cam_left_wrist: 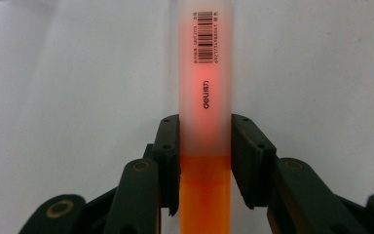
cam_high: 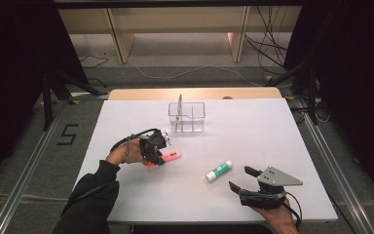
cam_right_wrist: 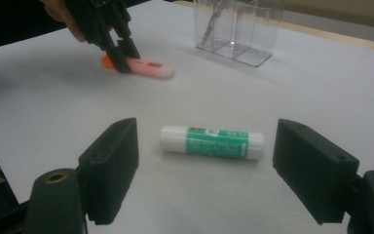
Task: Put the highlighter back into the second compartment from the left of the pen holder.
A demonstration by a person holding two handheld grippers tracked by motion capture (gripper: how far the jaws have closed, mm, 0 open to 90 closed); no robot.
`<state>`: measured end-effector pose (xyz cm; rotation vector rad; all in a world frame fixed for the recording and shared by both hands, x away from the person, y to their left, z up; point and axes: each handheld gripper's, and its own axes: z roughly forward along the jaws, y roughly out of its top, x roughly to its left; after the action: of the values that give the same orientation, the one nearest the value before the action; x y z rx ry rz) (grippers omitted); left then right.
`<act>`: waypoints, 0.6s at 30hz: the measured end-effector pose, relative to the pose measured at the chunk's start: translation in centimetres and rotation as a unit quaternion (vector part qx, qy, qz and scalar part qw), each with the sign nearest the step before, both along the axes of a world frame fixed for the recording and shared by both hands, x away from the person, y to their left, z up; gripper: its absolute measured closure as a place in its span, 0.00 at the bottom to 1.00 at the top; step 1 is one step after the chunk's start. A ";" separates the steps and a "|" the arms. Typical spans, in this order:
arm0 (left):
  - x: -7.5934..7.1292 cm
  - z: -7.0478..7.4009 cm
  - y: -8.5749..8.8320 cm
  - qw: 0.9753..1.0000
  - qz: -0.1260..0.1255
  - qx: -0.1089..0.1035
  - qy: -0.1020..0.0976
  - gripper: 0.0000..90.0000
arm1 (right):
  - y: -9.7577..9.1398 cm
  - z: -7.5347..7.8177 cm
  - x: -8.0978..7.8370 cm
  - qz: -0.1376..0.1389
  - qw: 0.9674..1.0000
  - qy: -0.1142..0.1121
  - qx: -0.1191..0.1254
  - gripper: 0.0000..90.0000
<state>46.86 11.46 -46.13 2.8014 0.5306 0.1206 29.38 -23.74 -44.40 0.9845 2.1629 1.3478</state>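
Highlighter [cam_left_wrist: 205, 97] pinched by left tool [cam_high: 157, 150] – not lifted yet from bench [cam_high: 253, 141]; right tool [cam_right_wrist: 204, 170] spread near glue stick [cam_right_wrist: 212, 142] – organizer [cam_high: 187, 117] far.

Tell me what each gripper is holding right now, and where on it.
The left gripper clamps the orange highlighter across its barrel, where the frosted cap meets the orange body. The right gripper stands open, holding nothing; the glue stick lies ahead.
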 end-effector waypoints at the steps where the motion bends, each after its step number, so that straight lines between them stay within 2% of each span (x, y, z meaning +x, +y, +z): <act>1: 0.0 0.0 0.0 1.000 0.001 -0.003 0.004 0.74 | 0.0 0.0 0.0 0.000 1.000 0.000 0.000 0.29; 2: -0.1 0.0 0.0 1.000 0.010 -0.014 0.007 0.74 | 0.0 0.0 0.0 0.000 1.000 0.000 0.001 0.29; 5: 0.0 0.5 0.2 1.000 0.011 -0.016 0.020 0.74 | 0.0 0.1 0.0 0.002 1.000 -0.003 0.001 0.29; 6: -0.2 0.6 0.2 0.999 0.017 -0.027 0.023 0.74 | 0.0 0.1 -0.1 0.002 1.000 -0.004 -0.001 0.29; 7: -0.2 0.9 0.2 0.999 0.010 -0.025 0.028 0.74 | 0.1 0.1 -0.1 0.004 1.000 -0.005 0.000 0.29; 8: -0.4 1.1 0.2 0.999 0.017 -0.038 0.034 0.74 | 0.1 0.2 -0.1 0.005 1.000 -0.006 -0.001 0.29; 13: -1.1 2.0 -0.2 0.997 0.018 -0.053 0.050 0.74 | 0.3 0.4 -0.3 0.010 1.000 -0.017 -0.011 0.28; 18: -1.9 2.8 -1.0 0.997 0.004 -0.048 0.064 0.74 | 0.8 0.6 -0.6 0.017 0.999 -0.031 -0.025 0.28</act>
<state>44.92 10.50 -43.36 2.7253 0.5604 -0.0805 28.81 -22.90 -43.81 0.8793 2.1646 1.3166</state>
